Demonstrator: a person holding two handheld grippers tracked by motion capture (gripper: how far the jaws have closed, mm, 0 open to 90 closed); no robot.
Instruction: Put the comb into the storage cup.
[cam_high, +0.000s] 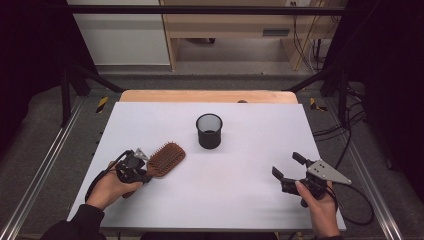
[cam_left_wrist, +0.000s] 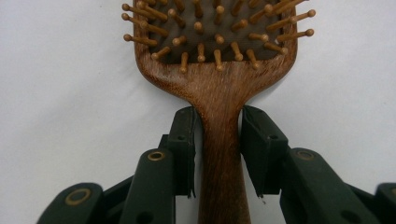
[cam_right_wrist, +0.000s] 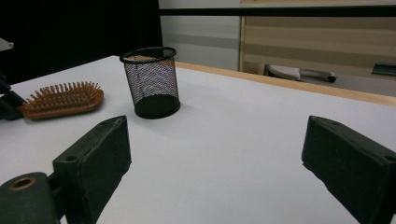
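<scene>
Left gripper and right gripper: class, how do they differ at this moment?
The left gripper has its jaws drawn in on the wooden hairbrush handle; the right gripper stands wide open with nothing between its jaws. The left sits low by the brush; the right is apart from the brush and the mesh cup. Both are hand-held with black jaws.

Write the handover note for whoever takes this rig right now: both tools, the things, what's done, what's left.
Left tool: jaws on either side of the hairbrush handle, right at its sides; firm grip not certain.
Right tool: open, holding nothing, over the table's right front.
Brush lies flat, bristles up, left of centre. Mesh cup stands upright mid-table, apart from the brush.
Done: left tool brought onto the handle.
Left: brush not yet lifted; likely it goes into the cup.
</scene>
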